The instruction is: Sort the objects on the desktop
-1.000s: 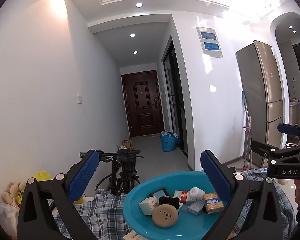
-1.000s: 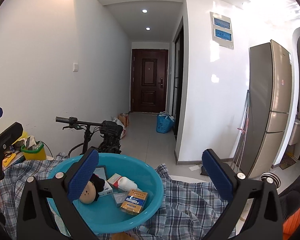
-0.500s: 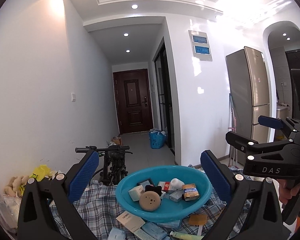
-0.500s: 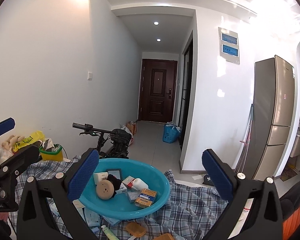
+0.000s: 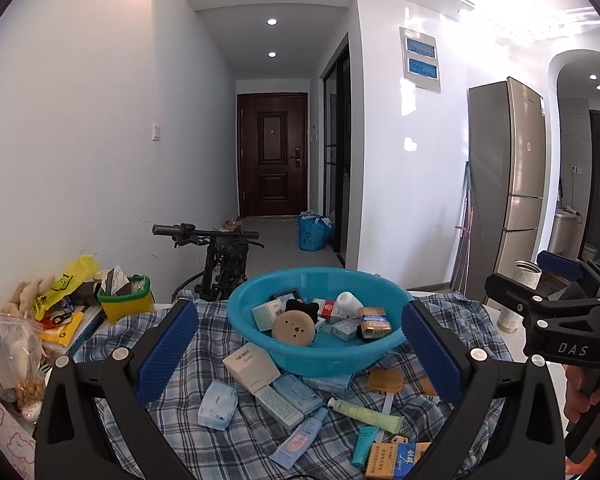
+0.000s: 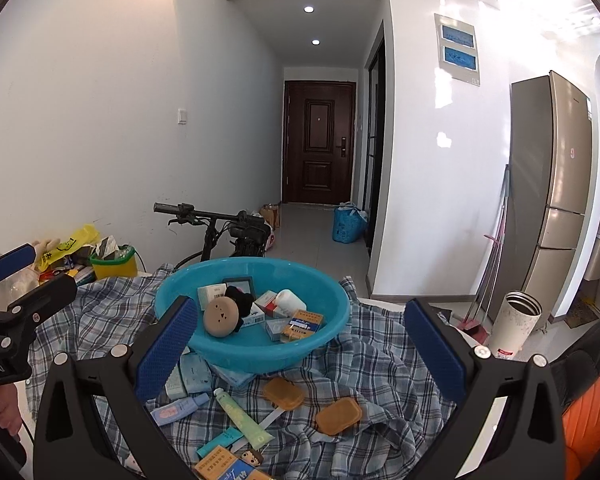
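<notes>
On the desk, centre of both views, a blue basin (image 5: 314, 344) sits on a plaid cloth (image 5: 112, 336) and already holds a share of the items: small boxes, a white bottle (image 5: 348, 303), a round tan puff (image 5: 293, 329) and a black soft piece. Loose items lie on the cloth in front of the basin: a white box (image 5: 251, 367) touching its near wall, pale blue boxes, a green tube (image 5: 366, 414), a teal tube, a small blue-and-pink bottle (image 5: 298, 438), two amber soap-like bars (image 6: 283, 393) (image 6: 338, 416), and an orange pack (image 5: 396, 456) at the near edge. Left gripper (image 5: 300, 356) has its jaws wide apart and holds nothing; right gripper (image 6: 300, 354) likewise spread and empty. Both hang above the near clutter, touching none of it. Judged step: between picks, sorting roughly half done, choosing the next item. Next move likely calls for lowering one gripper over a single loose piece, jaws across its narrow side; the flat bars and thin tubes lie close against cloth folds, so snagging fabric is a risk. Left of the cloth: a green-rimmed yellow tub (image 5: 125, 298), bags and a plush toy. Right: a white cup (image 6: 516, 320). Beyond the desk: a bicycle (image 5: 220, 256), a hallway to a dark door (image 5: 273, 156), and a fridge (image 5: 504, 184) at right.
</notes>
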Action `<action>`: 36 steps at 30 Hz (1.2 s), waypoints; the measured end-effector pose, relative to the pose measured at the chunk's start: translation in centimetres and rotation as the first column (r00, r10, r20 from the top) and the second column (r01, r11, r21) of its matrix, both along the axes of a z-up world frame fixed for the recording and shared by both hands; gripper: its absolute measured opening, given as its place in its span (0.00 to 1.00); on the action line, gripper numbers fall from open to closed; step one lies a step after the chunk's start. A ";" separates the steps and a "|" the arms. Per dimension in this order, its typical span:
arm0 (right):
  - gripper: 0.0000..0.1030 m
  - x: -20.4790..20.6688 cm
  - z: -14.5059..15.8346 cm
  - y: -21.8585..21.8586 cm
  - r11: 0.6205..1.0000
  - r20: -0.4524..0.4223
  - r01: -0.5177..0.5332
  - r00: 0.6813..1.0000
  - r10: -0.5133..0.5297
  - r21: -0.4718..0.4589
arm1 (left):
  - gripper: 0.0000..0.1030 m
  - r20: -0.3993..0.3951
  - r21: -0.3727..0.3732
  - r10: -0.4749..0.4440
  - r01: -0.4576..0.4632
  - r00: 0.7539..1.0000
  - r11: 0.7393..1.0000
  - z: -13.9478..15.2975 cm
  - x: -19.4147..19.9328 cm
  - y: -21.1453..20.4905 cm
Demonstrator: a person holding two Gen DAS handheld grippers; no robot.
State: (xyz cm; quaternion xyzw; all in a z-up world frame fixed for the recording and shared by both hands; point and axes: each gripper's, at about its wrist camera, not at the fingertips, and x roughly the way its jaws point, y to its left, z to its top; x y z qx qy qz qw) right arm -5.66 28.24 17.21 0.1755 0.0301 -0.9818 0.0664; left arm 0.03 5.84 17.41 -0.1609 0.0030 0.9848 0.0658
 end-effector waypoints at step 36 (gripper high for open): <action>1.00 4.5 -10.7 -2.0 0.990 0.352 -0.122 0.932 0.091 0.068 | 1.00 0.367 -0.085 0.000 0.033 0.930 0.996 -12.0 3.0 0.4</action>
